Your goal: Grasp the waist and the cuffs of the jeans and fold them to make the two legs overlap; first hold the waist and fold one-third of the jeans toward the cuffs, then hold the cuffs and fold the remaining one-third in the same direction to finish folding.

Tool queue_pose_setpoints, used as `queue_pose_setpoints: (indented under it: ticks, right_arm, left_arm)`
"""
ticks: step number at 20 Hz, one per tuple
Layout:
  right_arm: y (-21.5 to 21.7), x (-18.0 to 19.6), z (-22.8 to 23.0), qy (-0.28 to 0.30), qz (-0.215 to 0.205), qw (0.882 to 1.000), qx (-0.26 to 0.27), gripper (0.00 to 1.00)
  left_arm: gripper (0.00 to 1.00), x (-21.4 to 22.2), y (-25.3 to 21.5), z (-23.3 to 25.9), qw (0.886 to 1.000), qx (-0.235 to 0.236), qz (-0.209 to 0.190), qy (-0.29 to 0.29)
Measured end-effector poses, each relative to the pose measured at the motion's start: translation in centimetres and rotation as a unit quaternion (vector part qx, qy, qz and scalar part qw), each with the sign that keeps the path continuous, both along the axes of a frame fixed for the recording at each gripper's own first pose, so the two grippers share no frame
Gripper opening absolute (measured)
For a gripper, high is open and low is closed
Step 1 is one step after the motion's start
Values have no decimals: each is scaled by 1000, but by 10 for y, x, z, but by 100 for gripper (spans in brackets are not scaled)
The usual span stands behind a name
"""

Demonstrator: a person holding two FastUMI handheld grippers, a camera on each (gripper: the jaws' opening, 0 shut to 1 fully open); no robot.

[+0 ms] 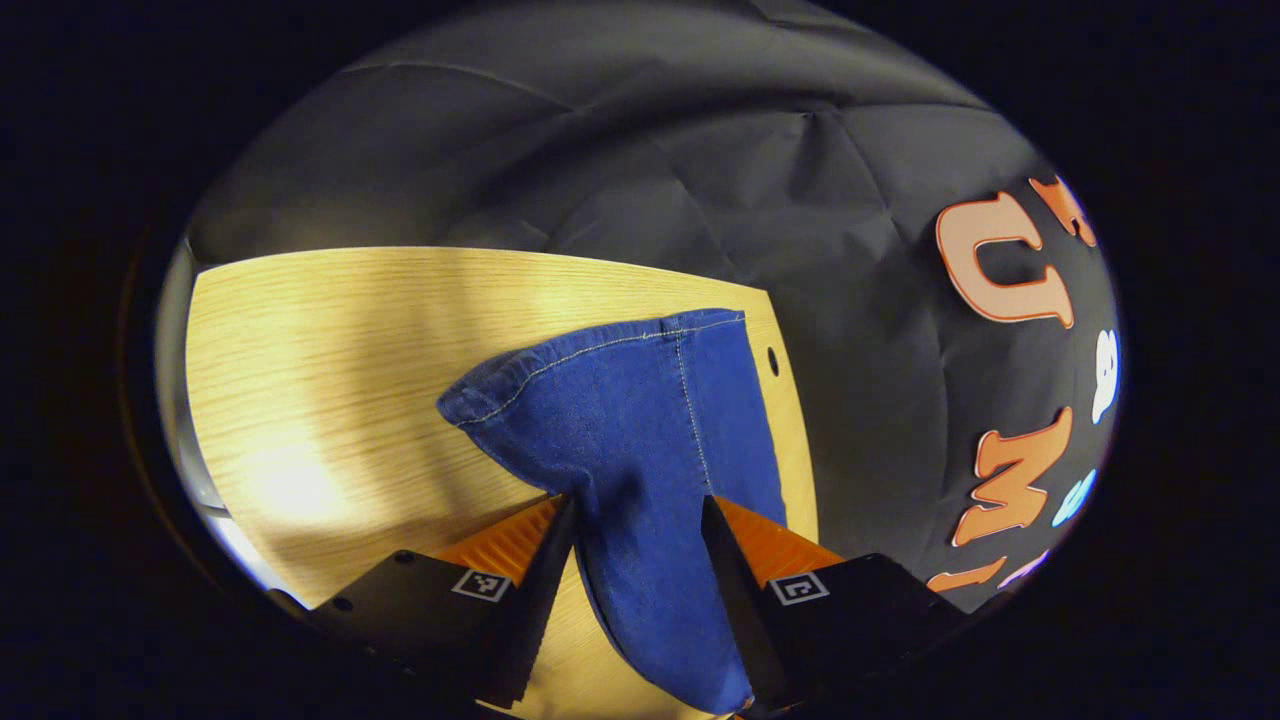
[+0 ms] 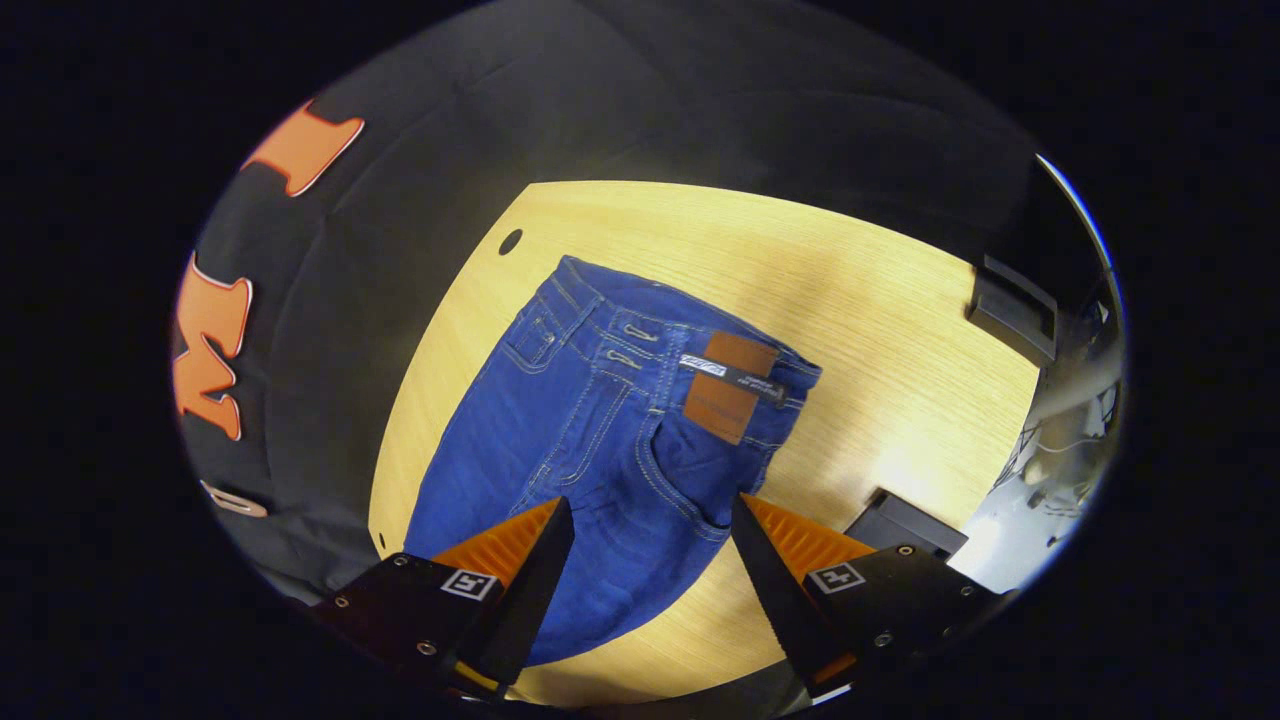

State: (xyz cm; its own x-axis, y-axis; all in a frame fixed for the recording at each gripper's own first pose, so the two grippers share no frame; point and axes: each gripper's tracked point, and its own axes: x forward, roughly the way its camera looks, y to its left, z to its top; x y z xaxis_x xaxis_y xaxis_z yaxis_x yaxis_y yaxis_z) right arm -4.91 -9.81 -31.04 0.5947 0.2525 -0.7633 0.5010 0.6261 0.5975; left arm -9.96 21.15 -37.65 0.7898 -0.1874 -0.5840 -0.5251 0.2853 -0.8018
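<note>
Blue jeans (image 1: 620,400) lie flat on a light wooden table (image 1: 330,340). In the left gripper view the stitched cuff (image 1: 600,350) points away from me, close to the table's far right corner. My left gripper (image 1: 640,500) is open, its fingers straddling the leg just short of the cuff. In the right gripper view the jeans (image 2: 600,420) show their waist (image 2: 680,340), with a brown leather patch (image 2: 730,385) and a pocket. My right gripper (image 2: 650,500) is open over the seat, below the waistband. Neither pair of fingers presses the denim.
A small round hole (image 2: 510,241) sits in the table corner beside the waist. Two dark box-like objects (image 2: 1010,305) (image 2: 905,525) stand at the table's right edge. Bare wood (image 2: 880,300) stretches to the right of the jeans. The booth's black cloth wall hangs behind the table.
</note>
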Motion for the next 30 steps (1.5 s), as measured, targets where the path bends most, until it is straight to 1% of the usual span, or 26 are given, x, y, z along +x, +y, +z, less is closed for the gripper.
queue_pose_setpoints:
  ticks: [1, 2, 4, 5, 6, 7, 8, 9, 10, 11, 12, 13, 14, 15, 16, 17, 20, 22, 24, 27, 30]
  right_arm:
    - [-3, -4, -3, 2, -4, 1000, 4, 96]
    - [-6, -4, -8, 4, -5, 1000, 9, 96]
    - [-6, -1, -21, 7, -12, 1000, 25, 96]
    - [-3, 1, -30, 17, -19, 999, 38, 96]
    - [2, 3, -34, 23, -15, 998, 53, 96]
    - [1, 10, -34, 15, -26, 998, 58, 96]
    - [2, 14, -38, 15, -29, 997, 63, 83]
    - [0, 13, -42, 18, -29, 998, 61, 86]
    - [-3, 9, -48, 25, -30, 997, 60, 67]
    - [-7, 7, -53, 32, -42, 997, 62, 55]
    - [-8, 5, -54, 37, -59, 995, 73, 43]
    - [-8, 4, -55, 38, -80, 992, 88, 31]
    - [-8, 7, -52, 31, -88, 991, 99, 16]
    - [-6, 8, -53, 22, -93, 989, 109, 14]
    - [-6, 23, -61, 15, -111, 986, 122, 5]
    - [-7, 10, -41, 1, -115, 985, 132, 7]
    - [-7, 16, -27, -27, -116, 983, 143, 6]
    - [-7, 26, -4, -50, -123, 979, 156, 6]
    - [-4, 38, 16, -71, -126, 976, 163, 6]
    - [6, 58, 42, -91, -118, 977, 150, 6]
    - [17, 77, 63, -102, -124, 977, 138, 6]
  left_arm:
    - [78, -2, 2, -3, 1000, -5, 5, 2]
    - [70, -1, 2, -9, 1000, -16, 11, 6]
    - [46, 1, 7, -6, 999, -33, 20, -4]
    - [45, 2, 4, -6, 999, -34, 16, -6]
    - [45, 5, 2, -7, 999, -32, 9, -6]
    - [45, 12, -6, -8, 999, -34, -2, -8]
    - [43, 21, -5, -15, 1000, -29, -6, 5]
    - [23, 26, -12, -22, 999, -35, -3, 21]
    - [3, 36, -14, -20, 999, -32, 0, 18]
    - [9, 41, -18, -19, 999, -27, -9, 18]
    - [8, 43, -20, -18, 1000, -16, -18, 17]
    - [8, 43, -10, -18, 999, 1, -23, 25]
    - [3, 51, -15, -18, 999, 9, -31, 19]
    - [3, 42, -17, -4, 999, 19, -38, 11]
    - [3, 42, -14, 1, 999, 31, -38, 5]
    - [3, 39, -13, 6, 999, 36, -40, 3]
    - [3, 31, -7, 27, 998, 48, -43, -13]
    - [3, 35, -9, 45, 996, 57, -50, -37]
    - [3, 43, -9, 64, 993, 73, -68, -59]
    - [3, 67, -17, 85, 989, 81, -97, -79]
    - [3, 89, -19, 101, 982, 95, -129, -95]
